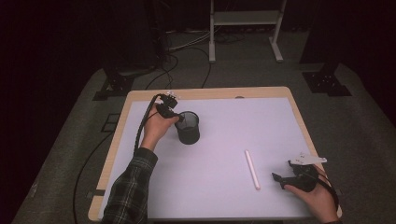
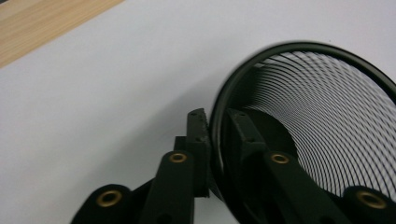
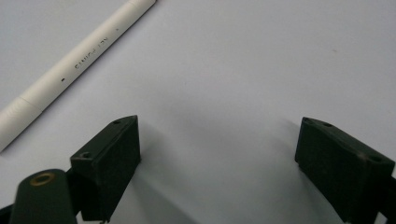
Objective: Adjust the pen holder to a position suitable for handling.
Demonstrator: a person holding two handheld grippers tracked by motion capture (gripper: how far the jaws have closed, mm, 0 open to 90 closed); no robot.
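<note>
My left claw (image 2: 215, 126) is clamped on the rim of the black mesh cup (image 1: 188, 127), one jaw outside the wall, one inside; the cup stands upright, far left on the counter (image 1: 219, 191). My right claw (image 3: 217, 165) rests wide open and empty, near right, just beside the white pen (image 1: 252, 169) lying flat. Looks like the step in hand is steadying the cup. Next, I judge, the right claw must close on the pen.
</note>
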